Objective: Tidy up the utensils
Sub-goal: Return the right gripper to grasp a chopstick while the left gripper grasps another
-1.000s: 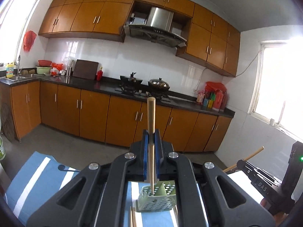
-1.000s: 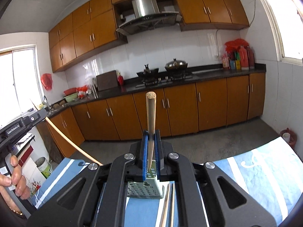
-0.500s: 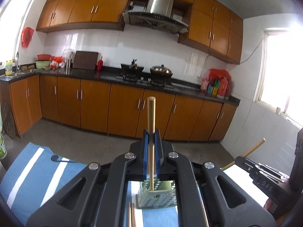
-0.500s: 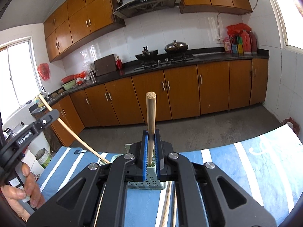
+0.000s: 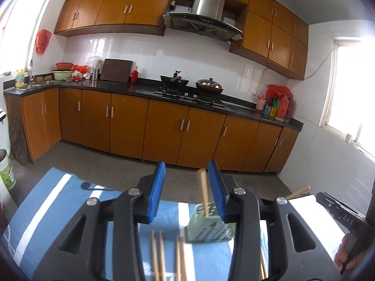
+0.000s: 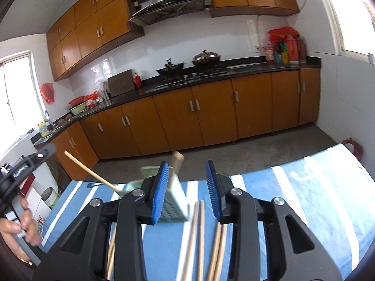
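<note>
A pale green perforated utensil basket (image 5: 209, 227) stands on the blue striped cloth (image 5: 58, 208). A wooden chopstick (image 5: 203, 190) stands in it, free of my fingers. My left gripper (image 5: 186, 187) is open and empty above the cloth. In the right wrist view the basket (image 6: 174, 201) holds two chopsticks, one upright (image 6: 176, 164) and one leaning left (image 6: 91, 172). My right gripper (image 6: 187, 187) is open and empty. Several loose chopsticks (image 6: 199, 236) lie on the cloth under both grippers; they also show in the left wrist view (image 5: 161, 255).
A black spoon (image 5: 90, 186) lies at the cloth's far left edge. The other hand-held gripper shows at the right of the left wrist view (image 5: 344, 213) and at the left of the right wrist view (image 6: 21, 171). Kitchen cabinets (image 5: 164, 128) stand beyond the floor.
Both grippers were shut on a chopstick held over the basket; both have opened, and the chopsticks now stand in the basket. Both cameras have tilted.
</note>
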A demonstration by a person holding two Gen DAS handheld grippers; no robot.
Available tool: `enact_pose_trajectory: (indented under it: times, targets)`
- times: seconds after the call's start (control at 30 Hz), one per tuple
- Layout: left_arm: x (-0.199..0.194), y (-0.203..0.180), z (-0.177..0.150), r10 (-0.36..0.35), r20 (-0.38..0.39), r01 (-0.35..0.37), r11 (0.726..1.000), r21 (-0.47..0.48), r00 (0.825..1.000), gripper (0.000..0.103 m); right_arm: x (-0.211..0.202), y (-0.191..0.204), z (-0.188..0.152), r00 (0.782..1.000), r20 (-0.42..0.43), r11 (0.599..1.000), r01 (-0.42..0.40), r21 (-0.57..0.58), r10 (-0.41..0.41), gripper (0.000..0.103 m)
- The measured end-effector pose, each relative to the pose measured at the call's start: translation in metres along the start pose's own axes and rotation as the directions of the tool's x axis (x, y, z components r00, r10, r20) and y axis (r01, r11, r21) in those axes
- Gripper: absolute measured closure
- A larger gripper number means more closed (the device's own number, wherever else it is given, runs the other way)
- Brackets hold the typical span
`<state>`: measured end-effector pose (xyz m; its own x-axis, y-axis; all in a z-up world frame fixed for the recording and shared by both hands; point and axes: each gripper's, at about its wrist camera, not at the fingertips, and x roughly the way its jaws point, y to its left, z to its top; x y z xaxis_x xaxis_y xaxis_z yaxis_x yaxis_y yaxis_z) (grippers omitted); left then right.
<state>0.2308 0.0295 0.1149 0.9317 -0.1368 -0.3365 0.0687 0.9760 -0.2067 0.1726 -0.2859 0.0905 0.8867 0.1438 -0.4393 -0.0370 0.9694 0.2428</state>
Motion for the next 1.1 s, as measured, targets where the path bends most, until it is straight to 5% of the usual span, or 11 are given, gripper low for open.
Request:
enact_pose_trajectory:
  times: [0.2, 0.33, 0.43, 0.57, 0.83, 0.9, 1.1]
  targets:
    - [-0.024, 0.037, -0.055, 0.119, -0.091, -0.115, 0.992, 0.042, 0.989, 0.052, 0.014, -0.043, -0.061, 0.980, -0.169, 0.993, 0.108, 0.036, -0.101, 0.069]
    - [-0.019, 0.061, -0.112, 0.195, -0.225, -0.182, 0.980, 0.075, 0.955, 0.052, 0.044, -0.054, -0.120, 0.937, -0.341, 0.993, 0.102, 0.067, -0.073, 0.084]
    - [-0.013, 0.079, -0.148, 0.218, -0.314, -0.208, 0.976, 0.066, 0.924, 0.052, 0.056, -0.048, -0.148, 0.913, -0.405, 0.994, 0.082, 0.077, -0.045, 0.084]
    - [-0.012, 0.088, -0.174, 0.210, -0.378, -0.211, 0.977, 0.040, 0.902, 0.052, 0.062, -0.035, -0.159, 0.906, -0.422, 0.995, 0.063, 0.077, -0.025, 0.084]
    - [-0.007, 0.078, -0.185, 0.172, -0.408, -0.169, 0.985, 0.044, 0.897, 0.052, 0.065, -0.028, -0.175, 0.902, -0.428, 0.998, 0.070, 0.001, -0.063, 0.087]
    - [-0.005, 0.071, -0.185, 0.163, -0.414, -0.156, 0.986, 0.050, 0.896, 0.052, 0.065, -0.026, -0.177, 0.902, -0.419, 0.995, 0.095, -0.041, -0.103, 0.095]
    - [0.003, 0.057, -0.193, 0.127, -0.445, -0.109, 0.992, 0.067, 0.887, 0.061, 0.066, -0.053, -0.170, 0.901, -0.392, 0.979, 0.202, 0.001, -0.185, 0.095]
